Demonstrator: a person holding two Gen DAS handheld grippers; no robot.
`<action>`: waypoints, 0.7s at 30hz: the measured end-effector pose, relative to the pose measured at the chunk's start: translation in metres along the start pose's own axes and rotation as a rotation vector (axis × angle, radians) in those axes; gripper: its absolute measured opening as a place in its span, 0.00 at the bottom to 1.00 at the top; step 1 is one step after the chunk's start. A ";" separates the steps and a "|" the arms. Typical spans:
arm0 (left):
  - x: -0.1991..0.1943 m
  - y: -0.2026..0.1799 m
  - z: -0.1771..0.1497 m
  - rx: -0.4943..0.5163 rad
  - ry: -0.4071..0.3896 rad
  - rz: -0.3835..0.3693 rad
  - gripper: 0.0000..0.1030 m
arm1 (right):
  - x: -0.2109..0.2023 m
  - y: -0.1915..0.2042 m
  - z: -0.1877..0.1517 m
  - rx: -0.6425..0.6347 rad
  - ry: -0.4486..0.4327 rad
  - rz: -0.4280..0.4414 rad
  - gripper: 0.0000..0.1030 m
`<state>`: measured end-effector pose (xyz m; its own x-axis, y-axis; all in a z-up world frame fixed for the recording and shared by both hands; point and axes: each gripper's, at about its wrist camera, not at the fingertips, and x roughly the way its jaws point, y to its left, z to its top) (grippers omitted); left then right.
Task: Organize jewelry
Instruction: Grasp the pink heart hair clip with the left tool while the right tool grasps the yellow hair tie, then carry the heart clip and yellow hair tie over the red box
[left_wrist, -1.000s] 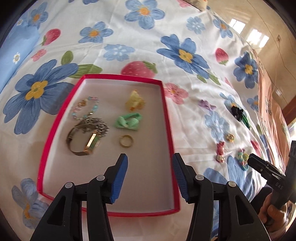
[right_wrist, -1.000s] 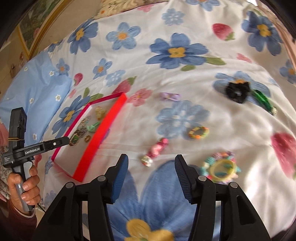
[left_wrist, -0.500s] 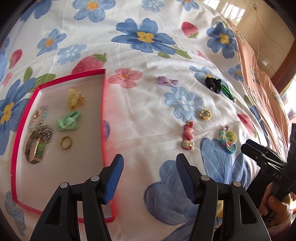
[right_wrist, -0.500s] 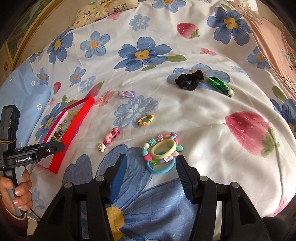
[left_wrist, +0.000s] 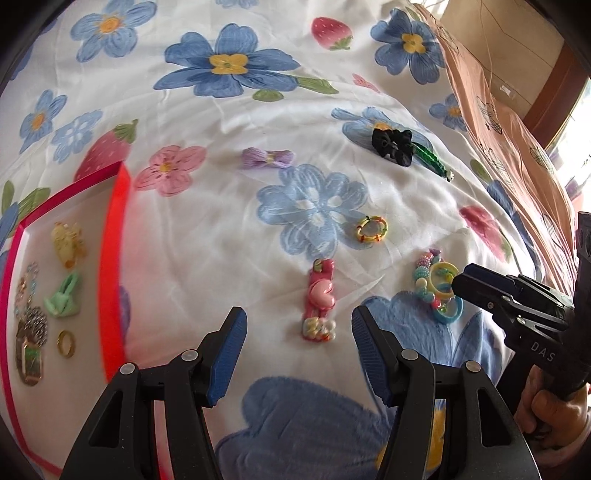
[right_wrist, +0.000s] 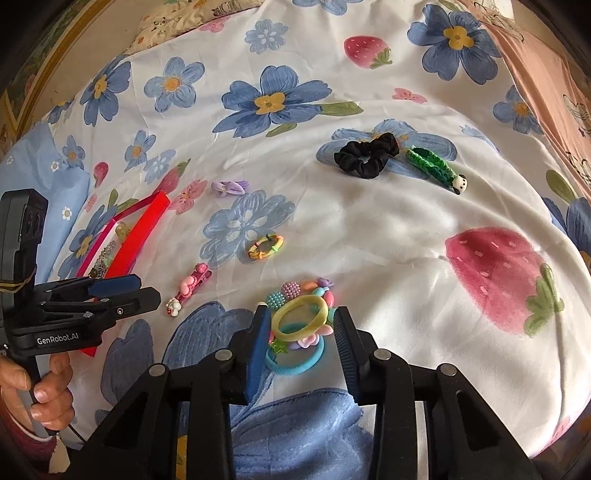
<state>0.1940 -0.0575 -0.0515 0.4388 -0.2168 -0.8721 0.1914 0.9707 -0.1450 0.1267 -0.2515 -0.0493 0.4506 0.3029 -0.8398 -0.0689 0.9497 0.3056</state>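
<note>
A red-rimmed tray (left_wrist: 110, 258) at the left holds a watch (left_wrist: 29, 354), a gold ring (left_wrist: 66, 342), a green bow (left_wrist: 64, 299), a yellow clip (left_wrist: 68, 243) and a bead bracelet. My left gripper (left_wrist: 299, 332) is open, its fingers either side of a pink hair clip (left_wrist: 319, 306) on the bedsheet. My right gripper (right_wrist: 301, 332) is open around a bundle of hair ties and beads (right_wrist: 301, 317), not clamped. That bundle also shows in the left wrist view (left_wrist: 437, 288), and the pink clip shows in the right wrist view (right_wrist: 190, 288).
On the flowered sheet lie a small multicolour ring (left_wrist: 372, 229), a purple bow (left_wrist: 267, 158), a black scrunchie (left_wrist: 391, 146) and a green braided clip (left_wrist: 432, 160). A pink blanket (left_wrist: 517, 122) lies at the right. A blue pillow (right_wrist: 37, 184) lies at the far left.
My left gripper has swung right, away from the tray, to the pink hair clip. My right gripper has moved forward and down until its fingers flank the hair tie bundle.
</note>
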 end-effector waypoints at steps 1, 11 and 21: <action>0.004 -0.002 0.002 0.004 0.004 -0.004 0.57 | 0.003 -0.001 0.000 0.005 0.007 0.004 0.31; 0.035 -0.016 0.006 0.062 0.031 0.010 0.18 | 0.003 -0.008 -0.001 0.016 0.001 0.010 0.04; -0.008 -0.003 -0.009 0.031 -0.034 -0.016 0.18 | -0.012 0.005 0.005 -0.006 -0.037 0.039 0.03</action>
<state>0.1822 -0.0573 -0.0482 0.4651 -0.2364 -0.8531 0.2256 0.9635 -0.1440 0.1251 -0.2505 -0.0354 0.4801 0.3370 -0.8099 -0.0927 0.9376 0.3351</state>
